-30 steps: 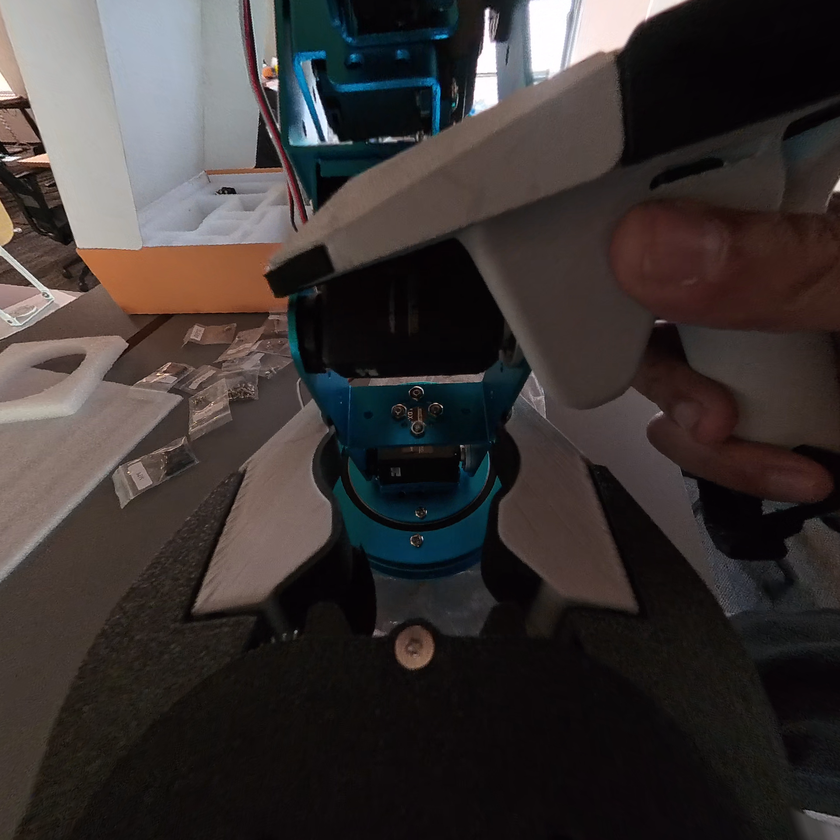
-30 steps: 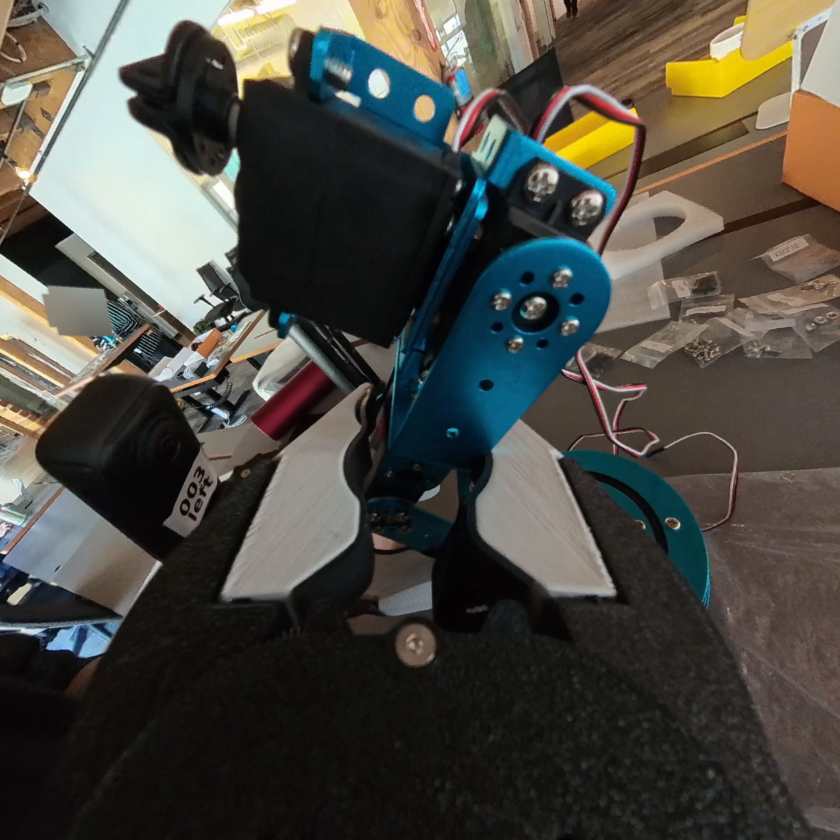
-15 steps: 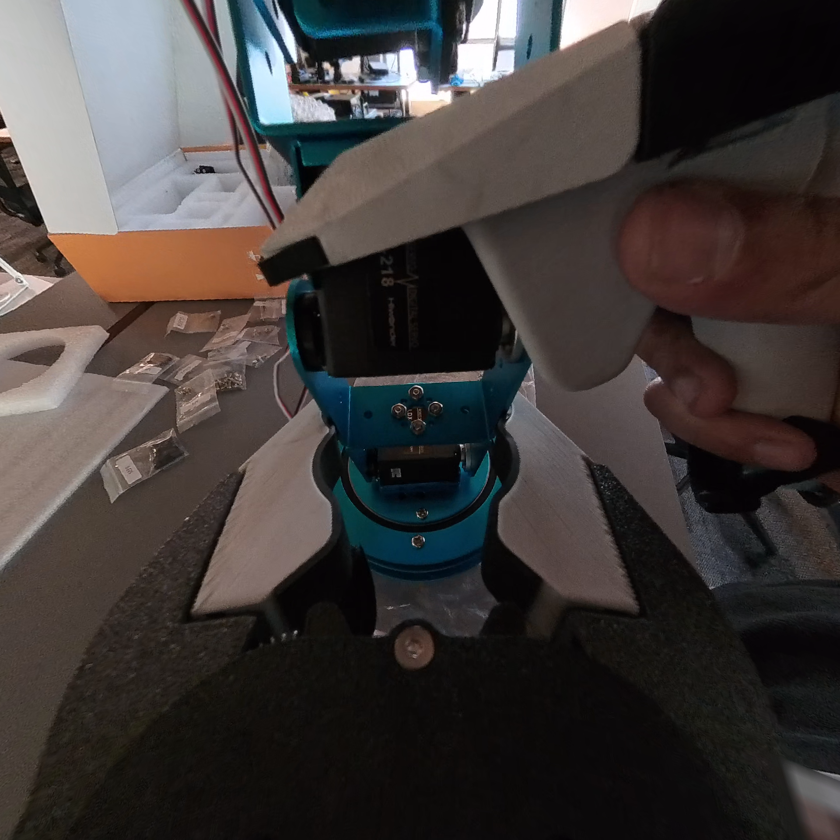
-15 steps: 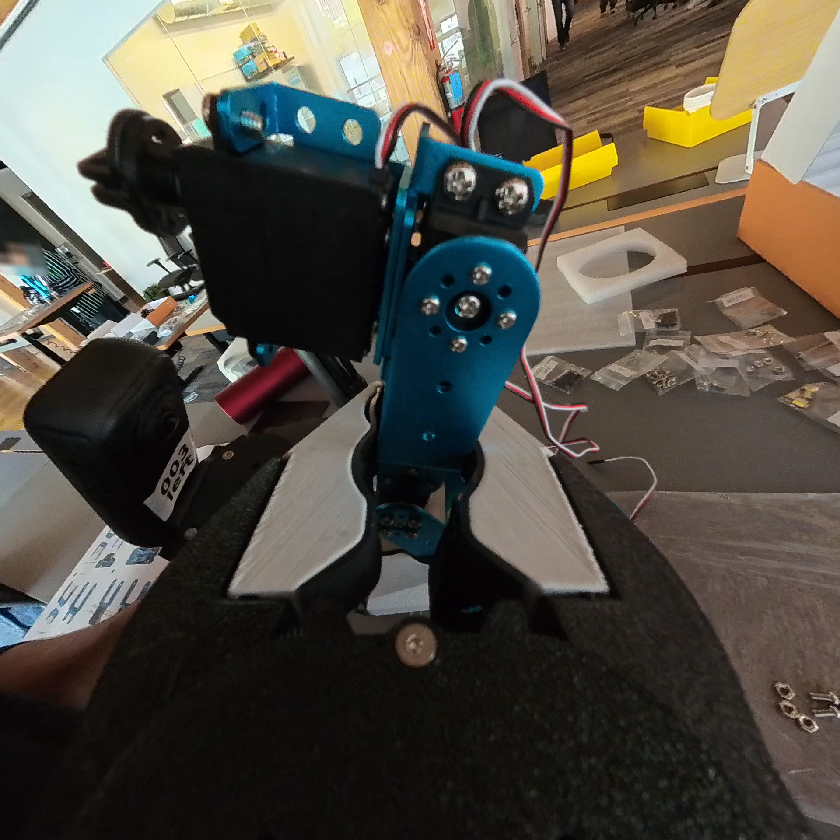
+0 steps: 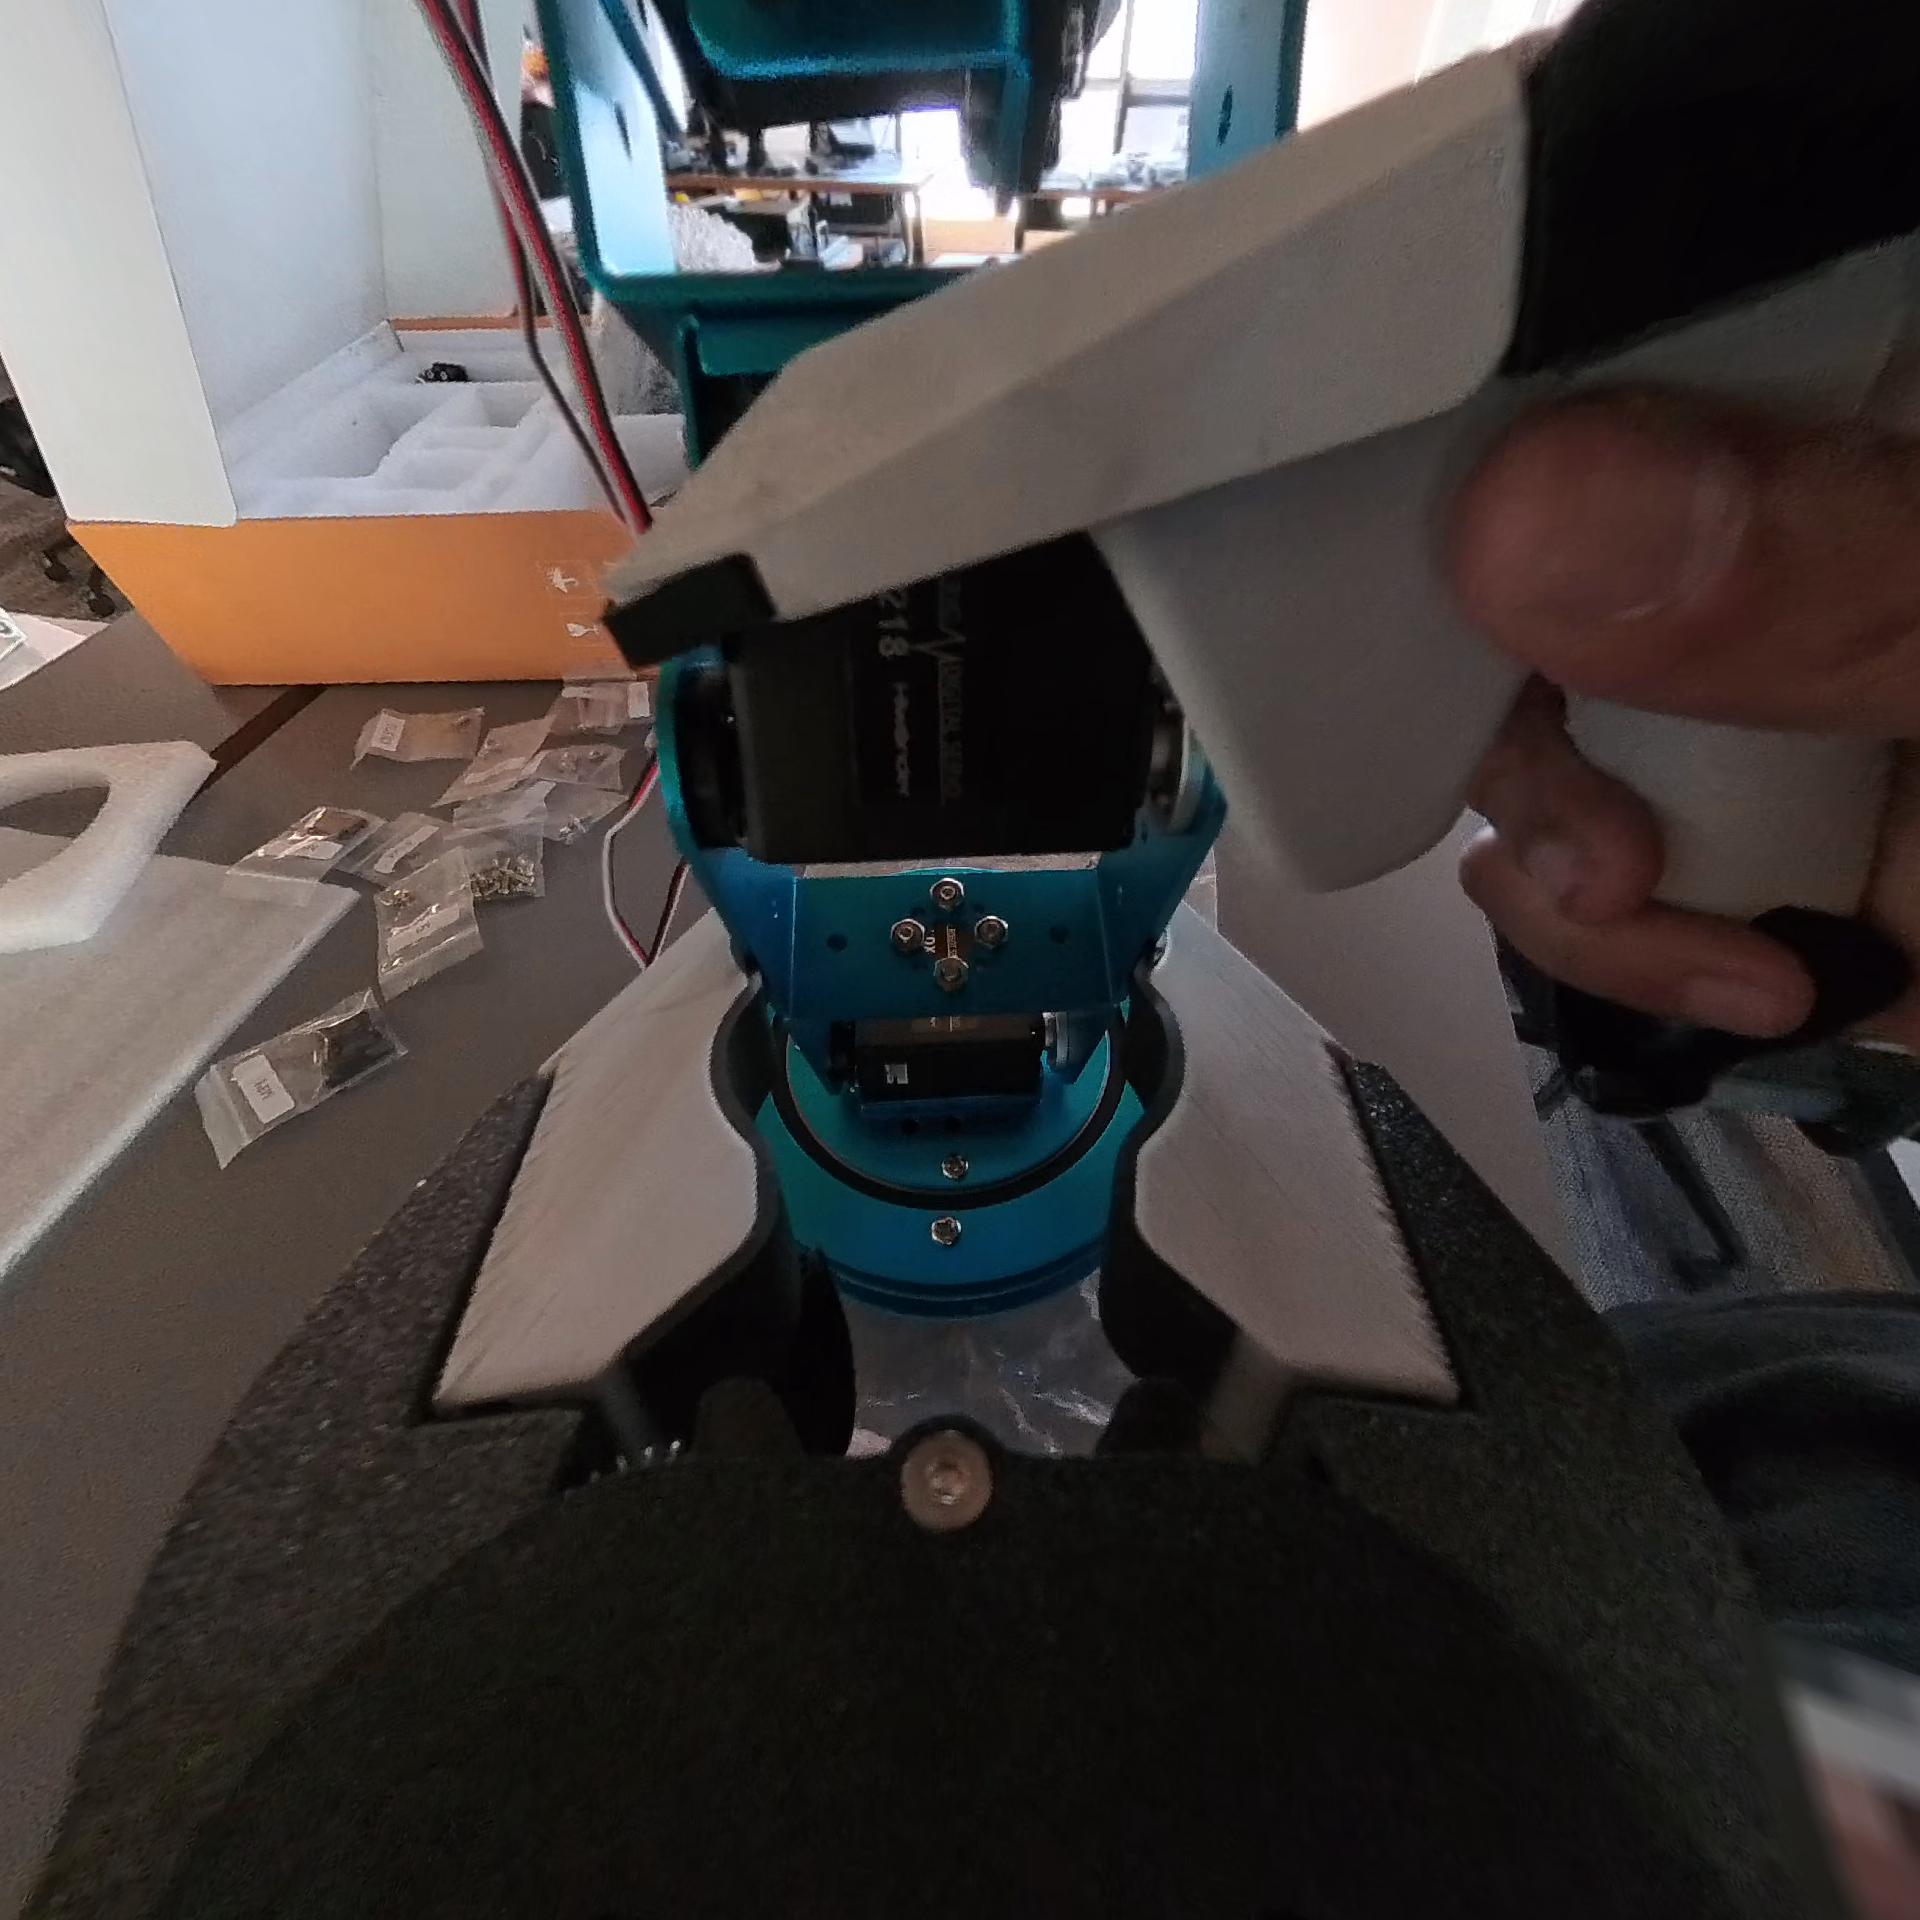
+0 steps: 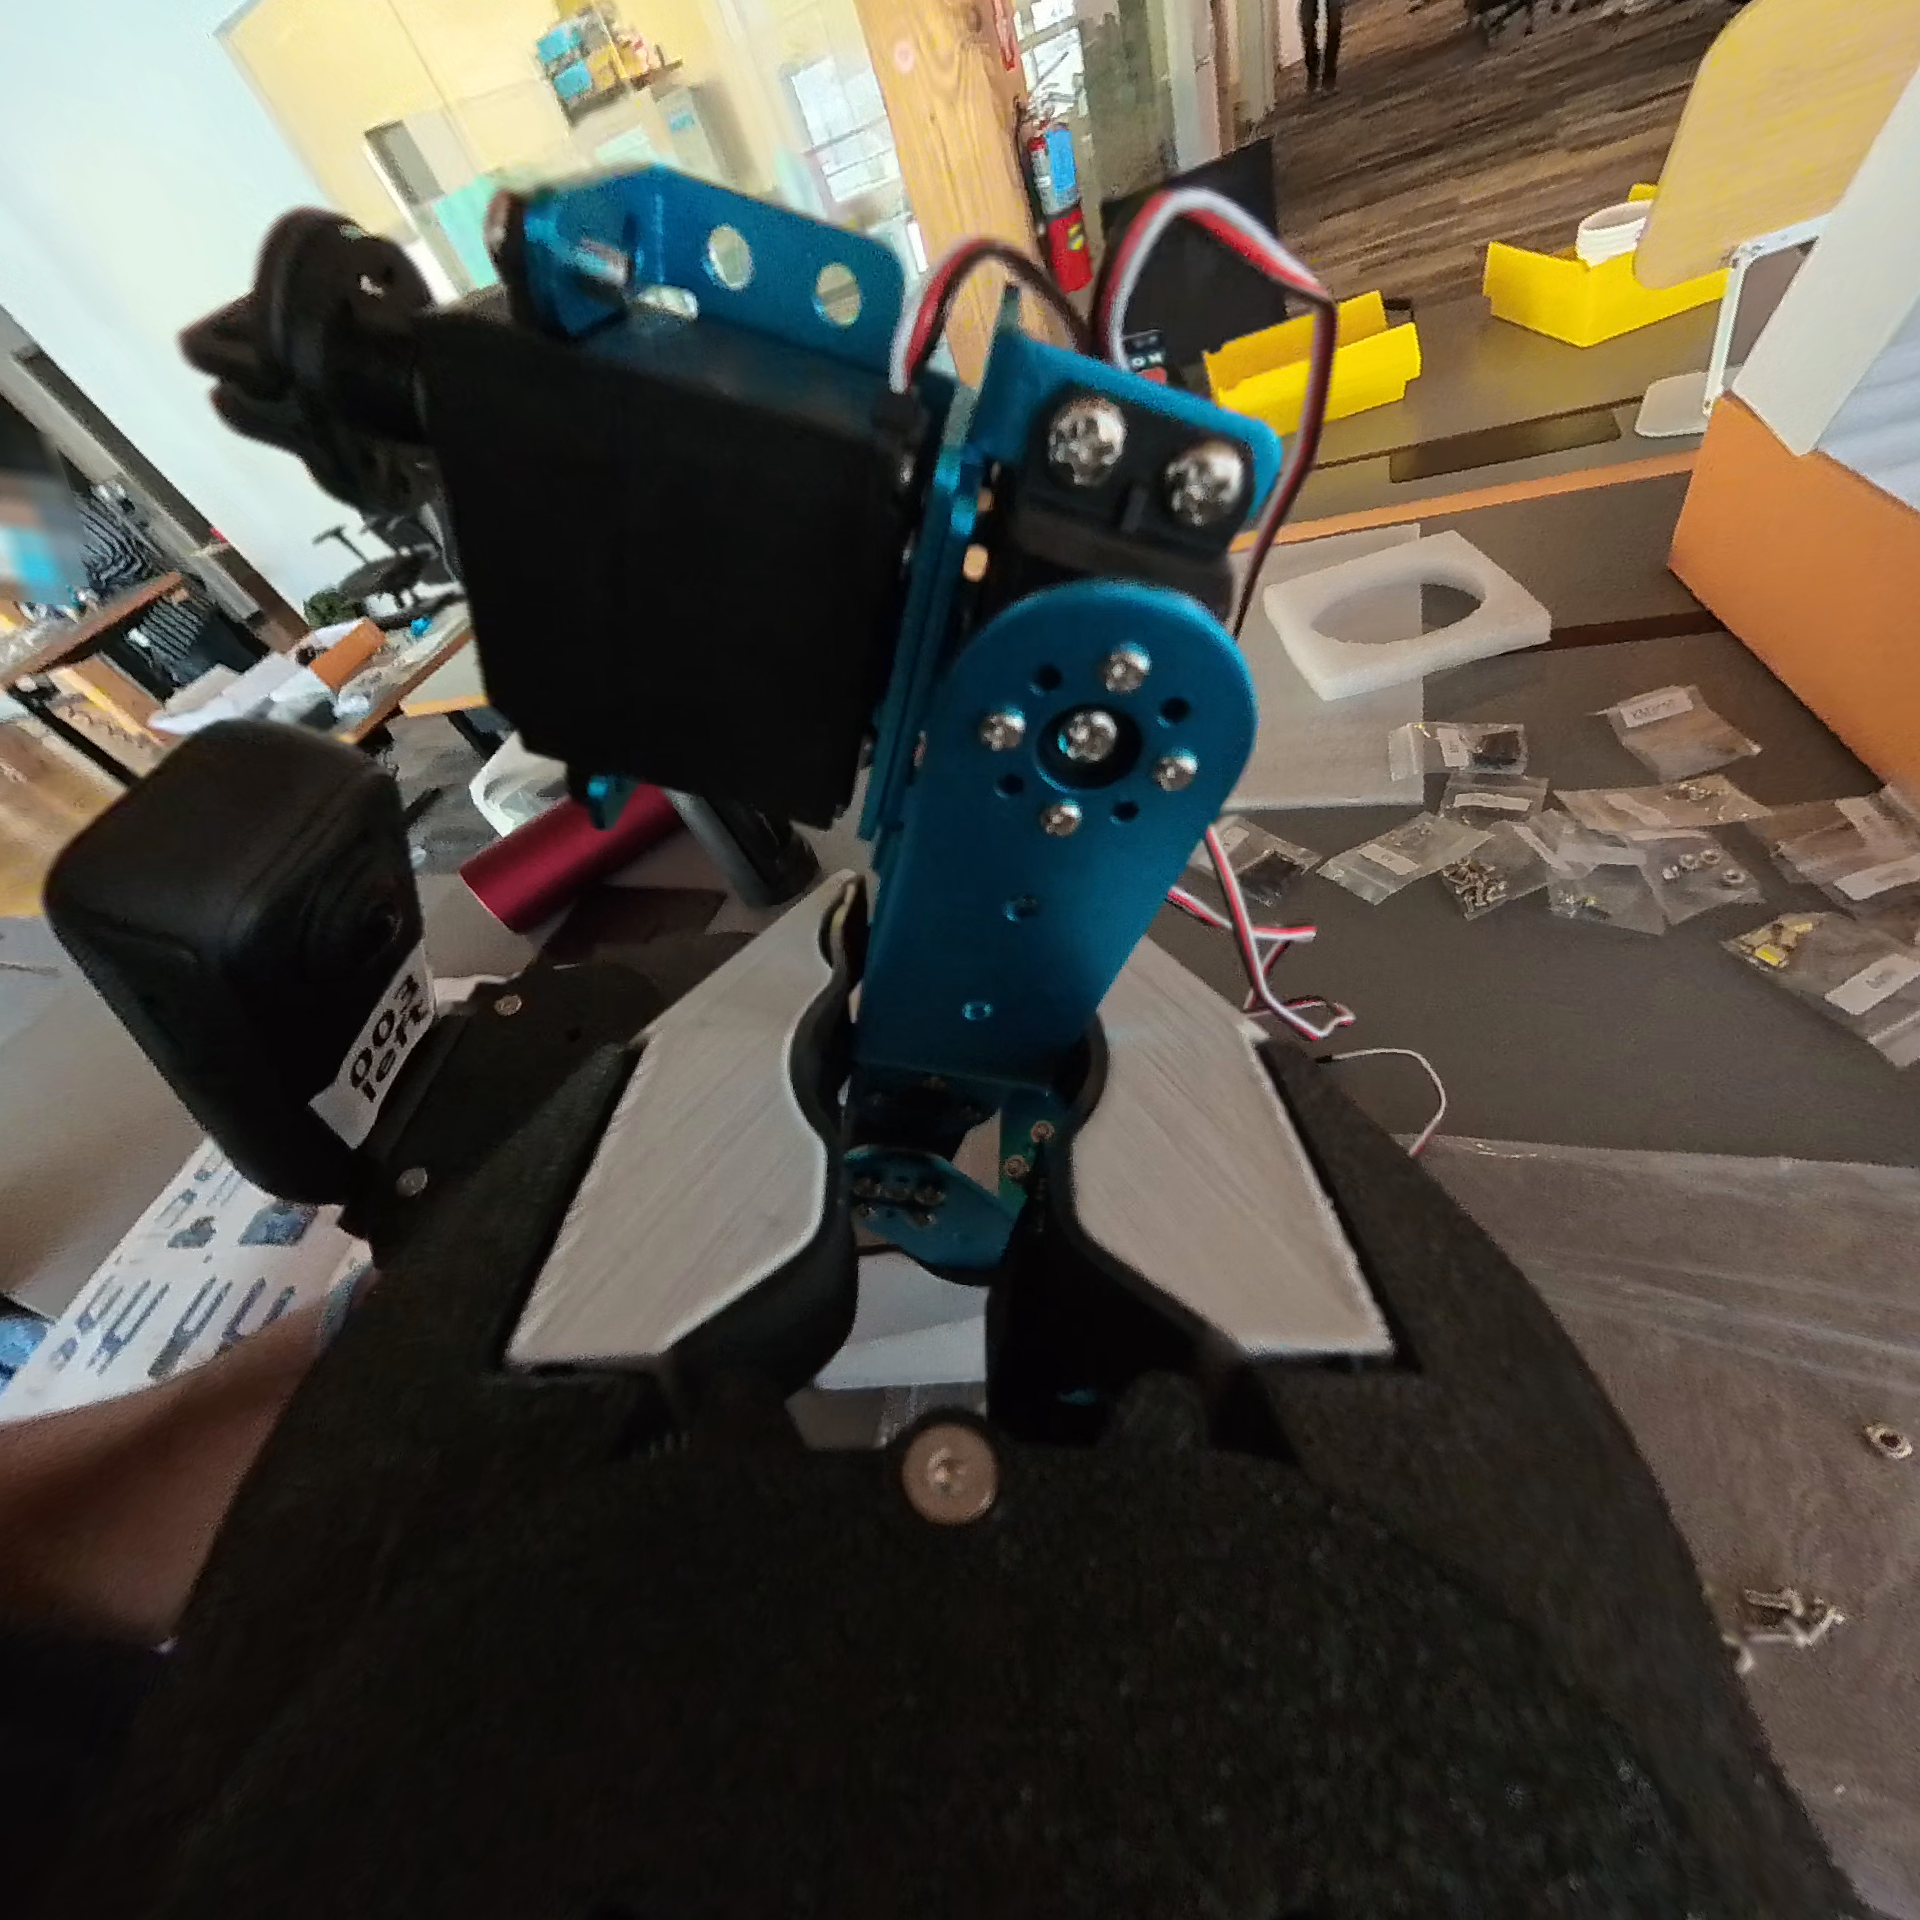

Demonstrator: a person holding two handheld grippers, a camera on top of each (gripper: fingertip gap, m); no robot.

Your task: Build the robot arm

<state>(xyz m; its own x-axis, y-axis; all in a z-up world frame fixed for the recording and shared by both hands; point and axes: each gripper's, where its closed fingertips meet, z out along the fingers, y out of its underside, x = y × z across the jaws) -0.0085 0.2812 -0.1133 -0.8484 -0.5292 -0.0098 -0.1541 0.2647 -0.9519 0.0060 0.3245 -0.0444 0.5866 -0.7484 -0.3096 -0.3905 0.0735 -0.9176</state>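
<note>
A small blue metal robot arm with black servos stands on its round blue base. My left gripper is shut around the lower bracket just above that base. My right gripper is shut on the upright blue link higher up, below a large black servo. In the left wrist view the right gripper's white finger crosses above the servo, with a person's hand on its handle. Red, white and black wires hang from the arm.
An orange and white box with foam inserts stands at the back left. Several small bags of screws and a white foam ring lie on the grey table. Loose nuts lie on plastic sheet at the right. The left gripper's black camera is close on the left.
The right gripper has swung the upper link and its servo from tilted to nearly upright. The left gripper has kept its hold at the base.
</note>
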